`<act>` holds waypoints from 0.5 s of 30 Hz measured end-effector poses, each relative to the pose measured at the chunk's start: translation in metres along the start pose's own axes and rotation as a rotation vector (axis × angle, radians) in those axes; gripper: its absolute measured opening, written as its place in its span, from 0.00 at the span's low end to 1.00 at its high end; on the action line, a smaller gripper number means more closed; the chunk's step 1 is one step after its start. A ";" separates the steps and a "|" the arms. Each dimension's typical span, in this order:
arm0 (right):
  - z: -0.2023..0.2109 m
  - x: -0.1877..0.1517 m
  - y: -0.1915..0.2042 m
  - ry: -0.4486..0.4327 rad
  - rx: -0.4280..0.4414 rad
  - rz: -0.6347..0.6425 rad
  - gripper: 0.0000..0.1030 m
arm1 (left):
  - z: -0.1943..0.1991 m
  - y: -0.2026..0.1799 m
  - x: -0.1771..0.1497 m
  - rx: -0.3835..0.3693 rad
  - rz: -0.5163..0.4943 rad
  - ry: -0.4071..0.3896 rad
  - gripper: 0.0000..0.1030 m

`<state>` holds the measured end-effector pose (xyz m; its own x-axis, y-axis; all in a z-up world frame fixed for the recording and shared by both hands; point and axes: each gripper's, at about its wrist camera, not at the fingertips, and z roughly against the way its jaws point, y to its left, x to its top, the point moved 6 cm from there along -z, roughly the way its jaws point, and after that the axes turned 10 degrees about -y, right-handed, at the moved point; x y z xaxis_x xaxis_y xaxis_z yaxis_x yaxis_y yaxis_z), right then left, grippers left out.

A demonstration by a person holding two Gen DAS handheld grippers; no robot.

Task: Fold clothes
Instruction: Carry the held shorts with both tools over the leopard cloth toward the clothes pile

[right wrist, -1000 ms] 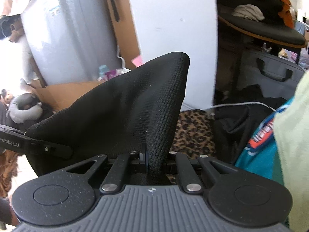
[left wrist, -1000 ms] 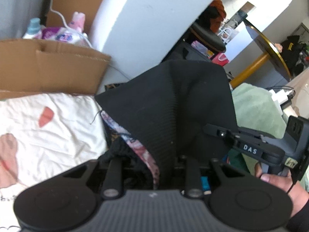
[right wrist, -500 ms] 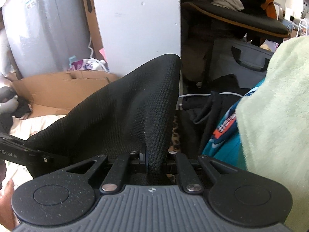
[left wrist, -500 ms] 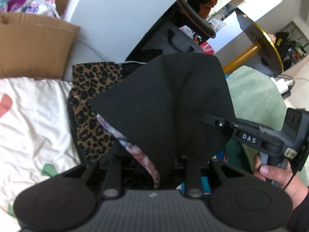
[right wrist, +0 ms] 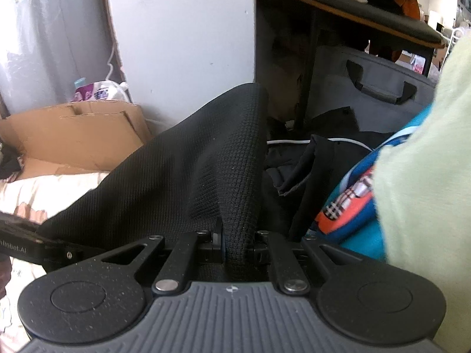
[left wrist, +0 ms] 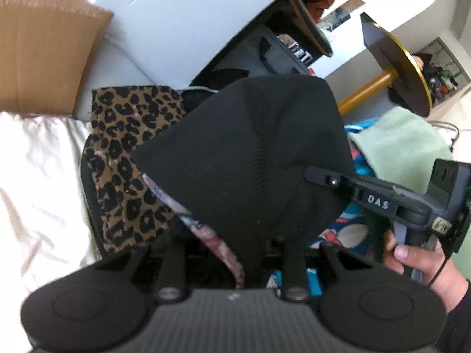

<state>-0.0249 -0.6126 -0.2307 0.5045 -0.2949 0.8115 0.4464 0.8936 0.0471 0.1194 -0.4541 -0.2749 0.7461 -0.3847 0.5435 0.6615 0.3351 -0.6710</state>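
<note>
While both of my grippers hold it up between them, the black knit garment (left wrist: 253, 158) hangs as a taut, tent-shaped sheet over the pile of clothes, its ribbed weave plain in the right wrist view (right wrist: 188, 176). Item one, left gripper (left wrist: 232, 264): jaws drawn in and pinching a bunched edge of the black garment, with a strip of pink-and-white patterned fabric (left wrist: 212, 235) caught along the same fold. Item two, right gripper (right wrist: 235, 244): jaws pressed nearly together on a thick fold of the same garment, which rises from between them toward the wall. In the left wrist view I see that right gripper from the side (left wrist: 323, 176), its tip buried in the cloth, and the person's right hand (left wrist: 424, 267) wrapped round its handle. Item three, leopard-print cloth (left wrist: 126, 158): lying flat beneath and to the left of the black garment, partly covered by it. Item four, pale green fleece (right wrist: 424, 176): heaped at the right, just beside a blue, orange and checked garment (right wrist: 350, 203). Item five, white patterned bedsheet (left wrist: 38, 176): spread under the pile on the left. Item six, cardboard box (right wrist: 73, 135): open, against the white wall (right wrist: 182, 38). Item seven, grey bag with a black handle (right wrist: 379, 88): behind the pile, under a dark tabletop (right wrist: 353, 11).
</note>
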 end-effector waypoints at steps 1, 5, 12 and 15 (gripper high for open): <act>-0.008 0.000 -0.001 -0.002 -0.004 -0.004 0.07 | -0.004 0.005 0.000 -0.006 0.009 -0.002 0.27; -0.034 -0.001 0.000 -0.004 -0.004 -0.015 0.07 | -0.016 0.025 0.001 -0.010 0.022 -0.001 0.27; -0.074 0.000 0.001 -0.013 0.000 -0.022 0.07 | -0.030 0.055 0.015 -0.017 0.043 -0.009 0.27; -0.088 0.002 -0.003 -0.017 -0.012 -0.027 0.07 | -0.038 0.061 0.021 -0.025 0.032 -0.013 0.27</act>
<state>0.0397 -0.6458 -0.2807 0.4794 -0.3126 0.8200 0.4688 0.8811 0.0619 0.1728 -0.4745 -0.3232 0.7678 -0.3630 0.5279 0.6353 0.3251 -0.7005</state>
